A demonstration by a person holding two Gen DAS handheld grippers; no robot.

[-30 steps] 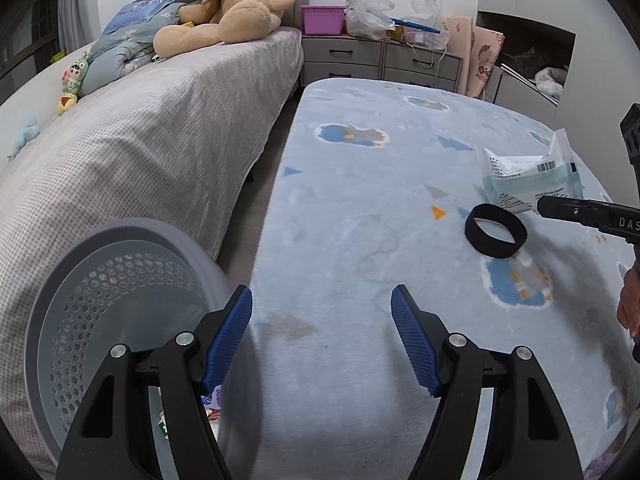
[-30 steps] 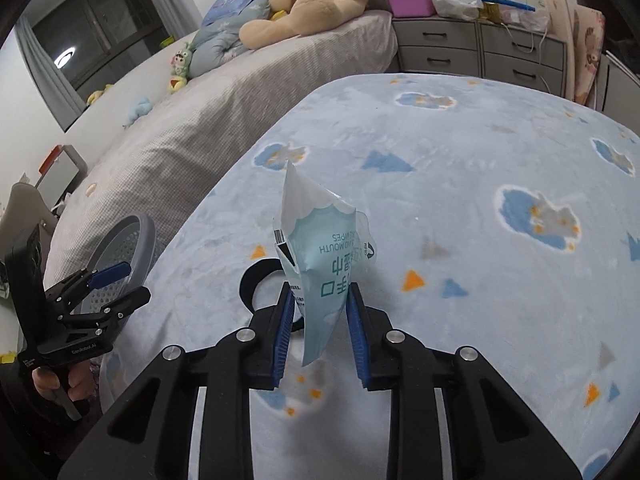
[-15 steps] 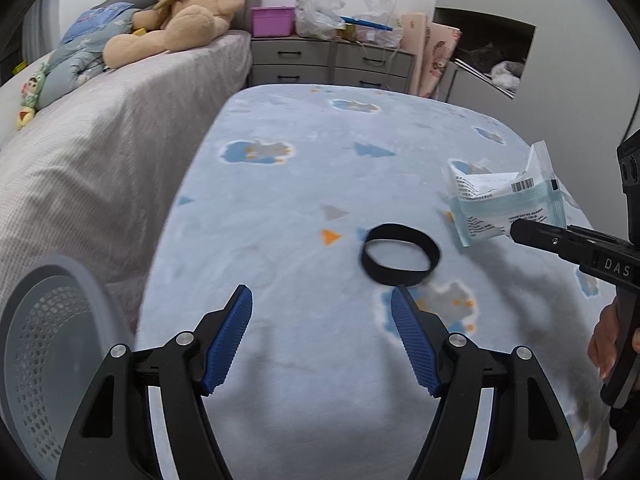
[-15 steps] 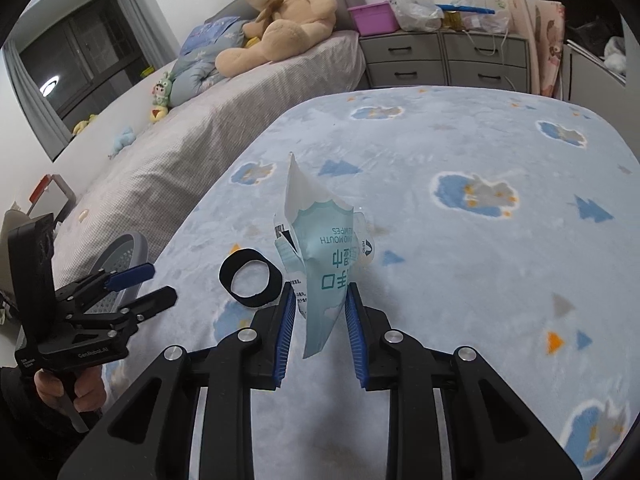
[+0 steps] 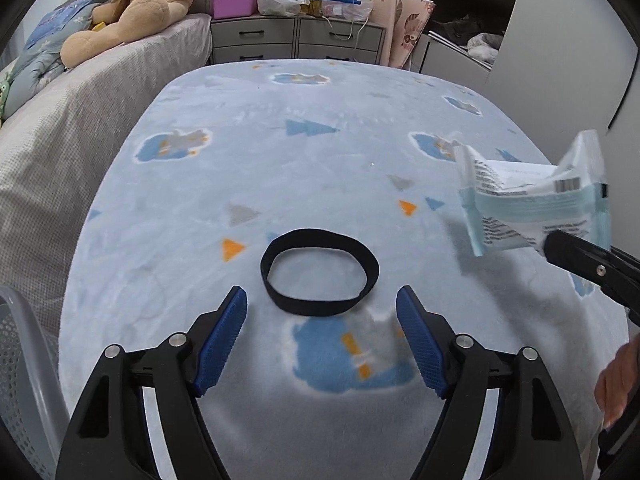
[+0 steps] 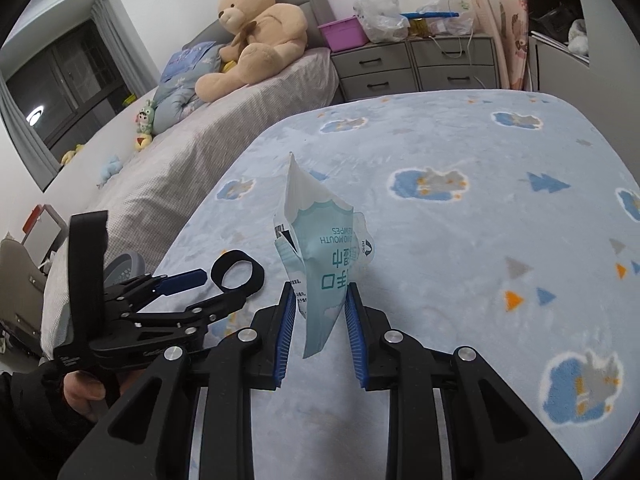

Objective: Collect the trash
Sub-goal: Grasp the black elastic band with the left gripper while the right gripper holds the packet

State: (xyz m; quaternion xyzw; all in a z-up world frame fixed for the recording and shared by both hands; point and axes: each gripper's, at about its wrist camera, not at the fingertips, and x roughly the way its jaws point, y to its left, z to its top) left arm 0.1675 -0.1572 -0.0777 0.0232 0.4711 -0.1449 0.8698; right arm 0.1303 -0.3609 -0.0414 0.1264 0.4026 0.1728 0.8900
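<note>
Two views. Left wrist view: the left gripper (image 5: 320, 336) hangs over the blue blanket (image 5: 320, 152), its jaws opening with nothing between them, lined up on the black elastic band (image 5: 319, 277) lying flat just beyond the fingertips, probably the next pickup. A grey perforated bin (image 5: 20, 380) stands at near left.

Right wrist view: the right gripper (image 6: 320, 316) pinches an empty pale-blue wet-wipe packet (image 6: 320, 256) by its lower end, held upright above the blanket, apparently for carrying binward. Its torn top gapes.

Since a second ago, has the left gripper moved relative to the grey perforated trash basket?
Yes. The left gripper, jaws opening and empty, has swung away from the grey perforated trash basket toward the black band.
</note>
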